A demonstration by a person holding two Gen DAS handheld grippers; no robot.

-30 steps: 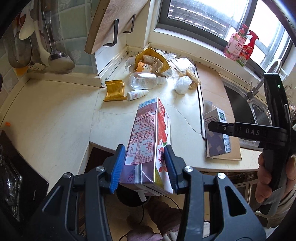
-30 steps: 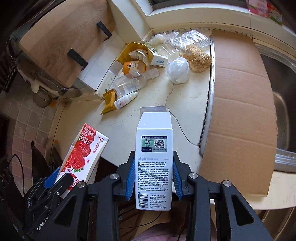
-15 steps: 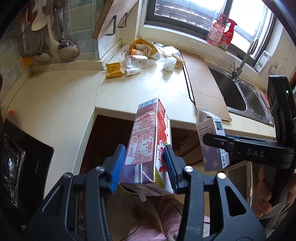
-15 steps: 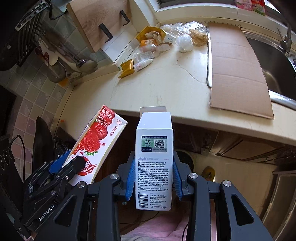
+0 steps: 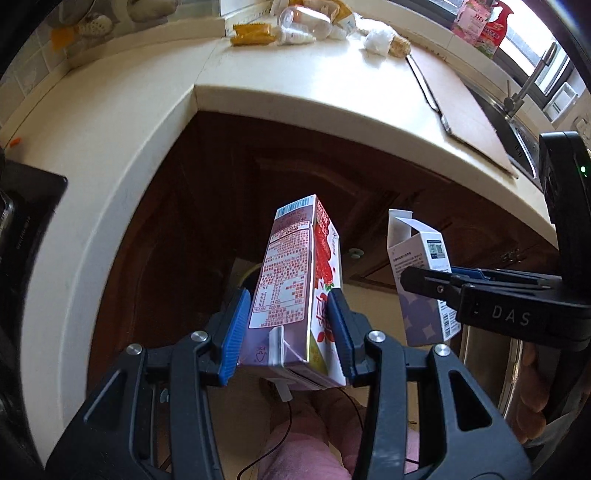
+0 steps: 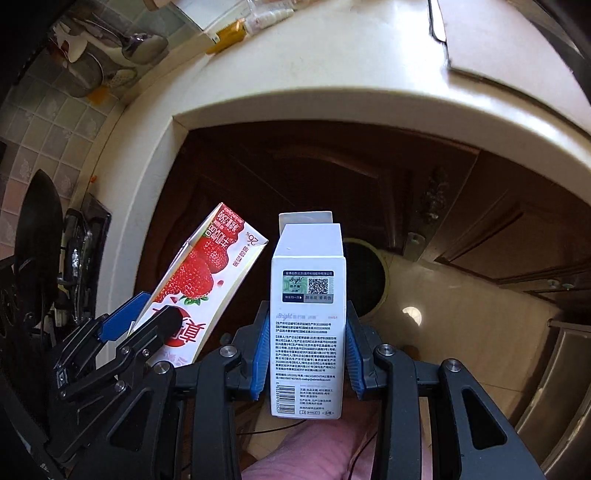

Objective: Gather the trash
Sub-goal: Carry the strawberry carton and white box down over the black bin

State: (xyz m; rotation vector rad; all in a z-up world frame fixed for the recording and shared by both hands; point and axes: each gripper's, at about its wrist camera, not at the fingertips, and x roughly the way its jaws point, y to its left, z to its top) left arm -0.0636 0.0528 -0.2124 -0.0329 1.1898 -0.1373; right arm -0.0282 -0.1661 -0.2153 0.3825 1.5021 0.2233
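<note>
My left gripper (image 5: 286, 332) is shut on a strawberry milk carton (image 5: 295, 284), held below the counter edge in front of the dark cabinet. The carton also shows in the right wrist view (image 6: 199, 284). My right gripper (image 6: 306, 354) is shut on a white box with a QR code (image 6: 308, 314); it also shows in the left wrist view (image 5: 421, 280), to the right of the carton. A round dark bin opening (image 6: 364, 280) lies on the floor behind the white box, partly hidden by it. More trash lies far back on the counter: a yellow wrapper (image 5: 253, 34), a clear bottle (image 5: 303, 22), a crumpled white wad (image 5: 378, 37).
The cream counter (image 5: 295, 88) curves overhead with dark wooden cabinet doors (image 6: 295, 177) beneath. A cardboard sheet (image 5: 465, 114) and a sink with tap (image 5: 524, 92) are at right. A black stove (image 5: 26, 214) is at left. Pink clothing (image 6: 314, 454) is below the grippers.
Both grippers, still holding their cartons, have dropped from counter height to below the counter edge. The cabinet front and the floor bin opening have come into view.
</note>
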